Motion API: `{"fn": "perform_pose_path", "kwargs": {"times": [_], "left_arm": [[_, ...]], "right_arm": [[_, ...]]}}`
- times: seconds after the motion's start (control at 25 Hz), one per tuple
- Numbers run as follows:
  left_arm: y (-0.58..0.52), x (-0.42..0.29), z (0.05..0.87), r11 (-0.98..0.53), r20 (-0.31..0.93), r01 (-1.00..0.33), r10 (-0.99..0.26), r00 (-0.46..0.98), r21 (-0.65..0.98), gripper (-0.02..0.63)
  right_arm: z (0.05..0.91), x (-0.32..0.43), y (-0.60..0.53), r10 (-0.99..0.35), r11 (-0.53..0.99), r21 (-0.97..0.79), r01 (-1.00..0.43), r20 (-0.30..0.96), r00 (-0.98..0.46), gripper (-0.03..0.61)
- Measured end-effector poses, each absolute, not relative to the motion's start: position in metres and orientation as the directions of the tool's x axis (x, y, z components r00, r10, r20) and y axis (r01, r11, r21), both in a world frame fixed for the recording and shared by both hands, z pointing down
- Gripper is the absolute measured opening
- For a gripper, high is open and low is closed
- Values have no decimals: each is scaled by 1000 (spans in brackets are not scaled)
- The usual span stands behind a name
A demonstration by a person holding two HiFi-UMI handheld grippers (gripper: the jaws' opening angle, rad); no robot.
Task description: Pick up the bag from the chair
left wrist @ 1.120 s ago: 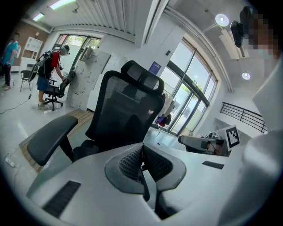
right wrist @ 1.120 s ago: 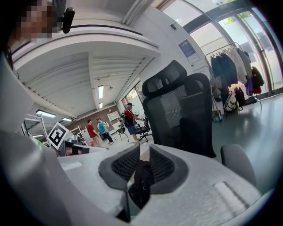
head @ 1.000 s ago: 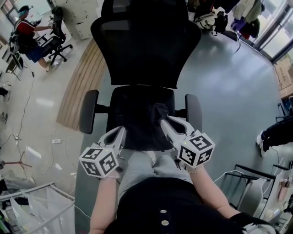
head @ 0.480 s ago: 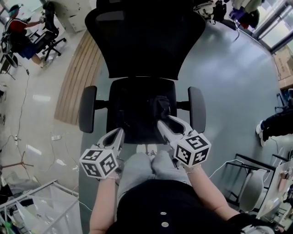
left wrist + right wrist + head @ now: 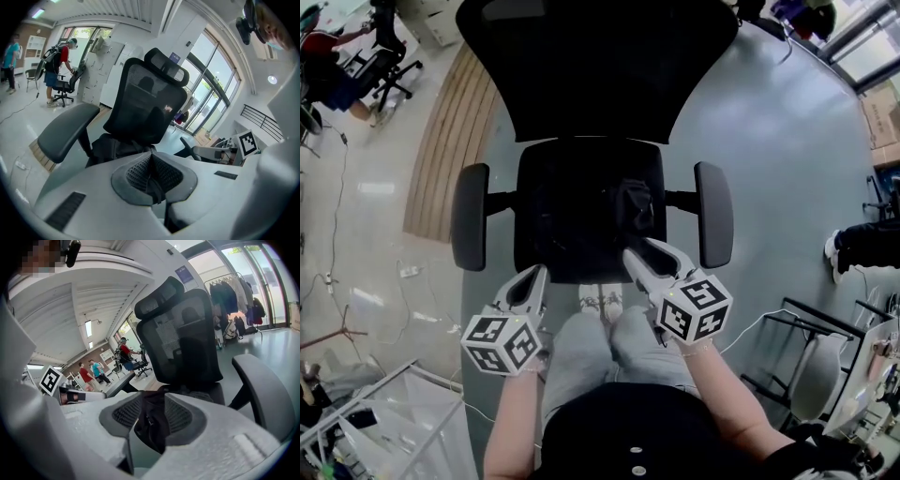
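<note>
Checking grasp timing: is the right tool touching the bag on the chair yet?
Cannot tell. The right tool, jaws just opening, frames the bag in the right gripper view, but neither contact nor gap shows plainly; head view is black on black.

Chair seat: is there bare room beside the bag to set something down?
The seat left of the bag, toward the left armrest, looks bare, though dark. Right side is crowded: the bag lies by the seat's right edge.

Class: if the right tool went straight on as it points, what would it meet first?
Probably the black bag on the chair seat: it shows in the gap of the right tool, whose jaws have just been opening; depth unclear.
</note>
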State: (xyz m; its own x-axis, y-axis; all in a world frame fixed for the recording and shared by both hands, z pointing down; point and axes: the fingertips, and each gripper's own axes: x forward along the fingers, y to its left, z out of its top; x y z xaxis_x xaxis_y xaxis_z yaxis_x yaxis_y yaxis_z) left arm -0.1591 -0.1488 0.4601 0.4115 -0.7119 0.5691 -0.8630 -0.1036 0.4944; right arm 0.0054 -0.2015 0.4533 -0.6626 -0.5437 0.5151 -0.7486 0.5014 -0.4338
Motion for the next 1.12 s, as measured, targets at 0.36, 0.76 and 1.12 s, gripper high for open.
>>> {"fn": "perform_pose_path", "kwargs": {"times": [0.36, 0.76, 1.12], "left_arm": [[-159, -183, 498, -28, 599, -896, -735, 318, 442, 18], [-185, -179, 561, 12, 645, -897, -700, 308, 442, 18], [-199, -195, 618, 72, 675, -903, -690, 262, 425, 20]], "right_arm": [[498, 8, -208, -538, 454, -418, -787, 576, -616, 153], [564, 13, -224, -516, 400, -413, -818, 637, -573, 170], [623, 17, -246, -515, 364, -375, -853, 682, -520, 241]]}}
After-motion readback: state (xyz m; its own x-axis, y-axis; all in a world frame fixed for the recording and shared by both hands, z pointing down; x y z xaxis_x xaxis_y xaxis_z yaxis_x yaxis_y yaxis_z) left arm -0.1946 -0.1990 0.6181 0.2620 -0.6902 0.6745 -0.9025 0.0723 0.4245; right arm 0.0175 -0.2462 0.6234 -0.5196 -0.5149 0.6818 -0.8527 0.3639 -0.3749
